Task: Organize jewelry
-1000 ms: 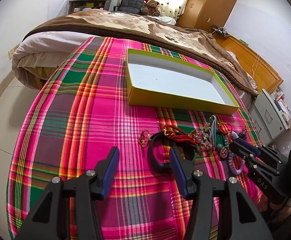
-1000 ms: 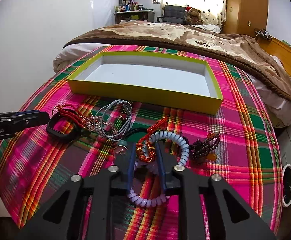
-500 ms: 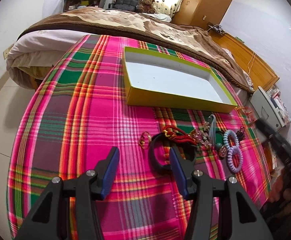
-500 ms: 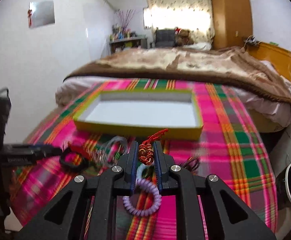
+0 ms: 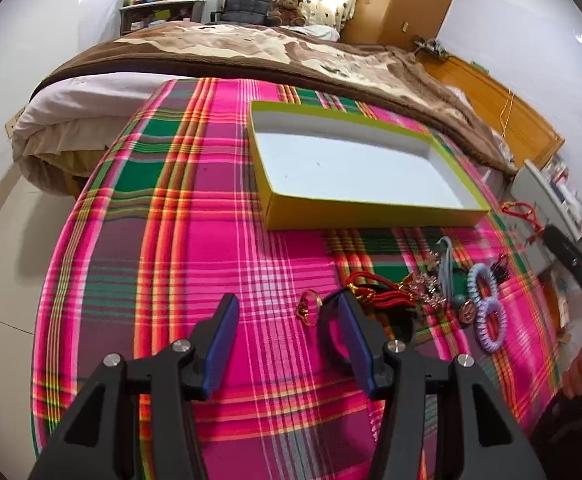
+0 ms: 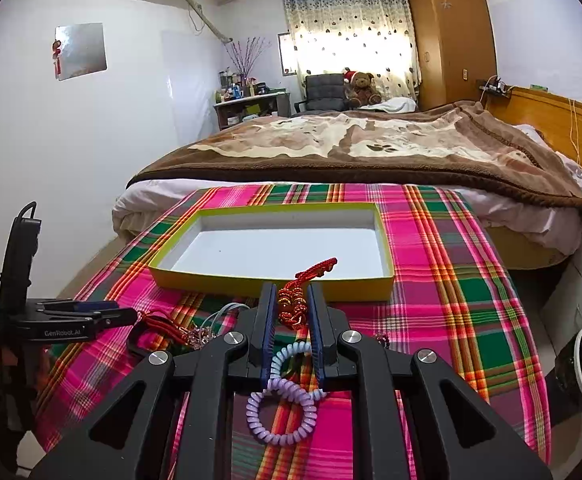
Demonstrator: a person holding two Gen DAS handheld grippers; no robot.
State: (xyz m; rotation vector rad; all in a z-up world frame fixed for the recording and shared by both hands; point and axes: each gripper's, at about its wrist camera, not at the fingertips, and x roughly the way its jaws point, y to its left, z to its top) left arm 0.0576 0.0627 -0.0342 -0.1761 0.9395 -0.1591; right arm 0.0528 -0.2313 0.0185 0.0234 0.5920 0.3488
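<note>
My right gripper, pinching the red-and-gold knotted cord bracelet, has lifted it toward the empty yellow-rimmed box; my left gripper waits wide open.

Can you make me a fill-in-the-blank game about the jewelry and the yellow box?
1. The right hand-held gripper is shut on a ____ knotted bracelet.
2. The yellow box holds ____ pieces of jewelry.
3. The left hand-held gripper is ____, holding nothing.
4. The purple coil band lies on the ____ cloth.

Missing words: red; no; open; plaid
</note>
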